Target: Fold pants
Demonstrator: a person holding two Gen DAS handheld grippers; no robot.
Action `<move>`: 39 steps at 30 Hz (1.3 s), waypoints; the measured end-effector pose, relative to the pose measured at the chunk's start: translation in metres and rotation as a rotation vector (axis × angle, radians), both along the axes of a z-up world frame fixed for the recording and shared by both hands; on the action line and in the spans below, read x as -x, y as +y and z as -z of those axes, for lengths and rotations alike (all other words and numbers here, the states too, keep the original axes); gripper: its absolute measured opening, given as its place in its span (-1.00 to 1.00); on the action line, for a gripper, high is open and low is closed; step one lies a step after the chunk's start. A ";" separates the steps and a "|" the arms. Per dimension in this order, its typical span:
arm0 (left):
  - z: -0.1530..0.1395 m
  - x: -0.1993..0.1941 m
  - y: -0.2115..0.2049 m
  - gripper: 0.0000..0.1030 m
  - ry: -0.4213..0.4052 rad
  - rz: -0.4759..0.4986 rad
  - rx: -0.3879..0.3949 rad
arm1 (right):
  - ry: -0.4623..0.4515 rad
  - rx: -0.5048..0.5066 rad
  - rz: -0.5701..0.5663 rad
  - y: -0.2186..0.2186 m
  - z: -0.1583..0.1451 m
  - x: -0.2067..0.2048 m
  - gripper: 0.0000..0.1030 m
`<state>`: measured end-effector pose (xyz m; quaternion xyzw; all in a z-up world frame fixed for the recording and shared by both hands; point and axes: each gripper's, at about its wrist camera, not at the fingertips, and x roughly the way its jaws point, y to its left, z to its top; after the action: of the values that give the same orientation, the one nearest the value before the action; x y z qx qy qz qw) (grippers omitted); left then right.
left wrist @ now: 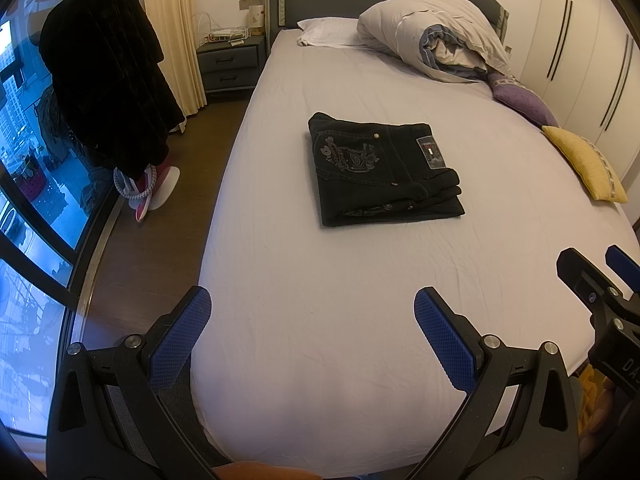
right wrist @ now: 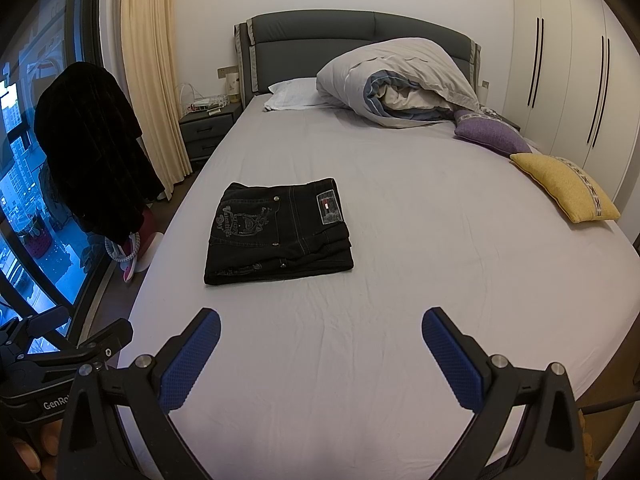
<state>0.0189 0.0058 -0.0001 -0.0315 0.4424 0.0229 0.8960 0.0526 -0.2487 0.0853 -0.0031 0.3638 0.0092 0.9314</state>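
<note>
A pair of black jeans (left wrist: 380, 168) lies folded into a compact rectangle on the middle of the bed's pale sheet (left wrist: 320, 280), back pocket embroidery and waist label facing up. It also shows in the right wrist view (right wrist: 276, 232). My left gripper (left wrist: 312, 308) is open and empty, held above the foot of the bed, well short of the jeans. My right gripper (right wrist: 320, 328) is open and empty too, beside the left one. Each gripper shows at the edge of the other's view.
A rolled duvet (right wrist: 400, 80) and white pillow (right wrist: 292, 94) lie at the headboard. A purple cushion (right wrist: 492, 134) and yellow cushion (right wrist: 568, 192) sit at the bed's right edge. A dark garment (right wrist: 88, 148) hangs left by the window; nightstand (right wrist: 208, 128) beyond.
</note>
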 end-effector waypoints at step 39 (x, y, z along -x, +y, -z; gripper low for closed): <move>0.007 0.001 0.019 1.00 0.040 0.004 0.007 | 0.048 -0.010 -0.012 -0.001 0.007 0.012 1.00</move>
<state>0.0174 0.0249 -0.0069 -0.0336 0.4604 0.0202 0.8869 0.0406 -0.2501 0.0780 -0.0003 0.3861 0.0168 0.9223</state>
